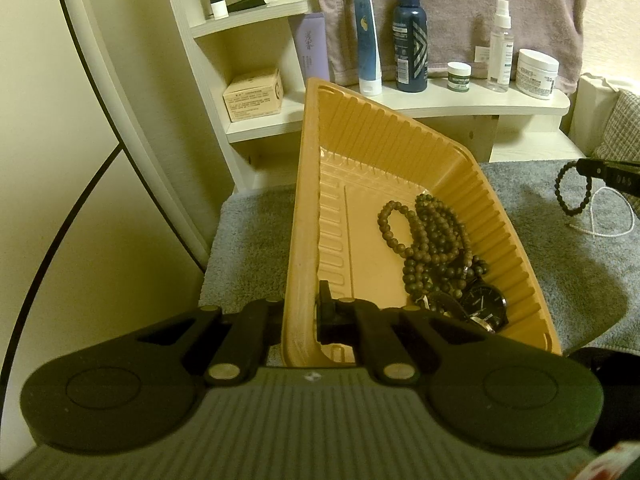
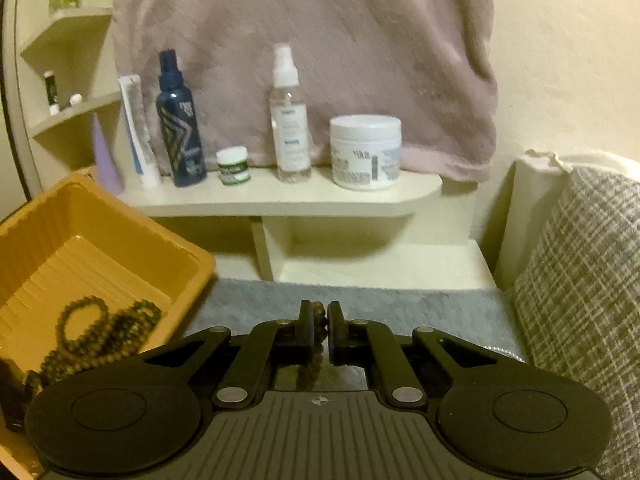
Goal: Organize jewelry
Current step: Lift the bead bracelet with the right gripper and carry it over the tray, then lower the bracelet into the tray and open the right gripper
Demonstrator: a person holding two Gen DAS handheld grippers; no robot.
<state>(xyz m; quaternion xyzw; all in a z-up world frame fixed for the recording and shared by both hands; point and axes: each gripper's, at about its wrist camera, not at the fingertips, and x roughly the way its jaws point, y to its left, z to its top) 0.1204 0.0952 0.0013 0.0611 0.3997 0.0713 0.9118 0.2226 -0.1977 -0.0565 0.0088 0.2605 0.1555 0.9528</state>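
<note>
In the left view, my left gripper (image 1: 300, 312) is clamped on the near-left wall of the tray (image 1: 304, 208), whose long axis runs from bottom centre up toward the shelf. Beads (image 1: 428, 236) and a watch (image 1: 482, 300) lie at its lower right. At the right edge my right gripper (image 1: 592, 172) dangles a dark bracelet (image 1: 572, 192).

In the right view, that gripper (image 2: 319, 316) is closed on the bracelet (image 2: 316, 344) (strand hanging straight down), above the grey mat (image 2: 400, 308), tray (image 2: 120, 216) at lower left.

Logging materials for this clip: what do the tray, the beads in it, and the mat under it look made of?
Tray: thin moulded plastic, tan, slightly glossy; ribbed walls suggest it. Beads: probably wood or stone, matte brown-green rounds; unclear which. Mat: grey looped fabric, like terry towelling, with fuzzy pile.
</note>
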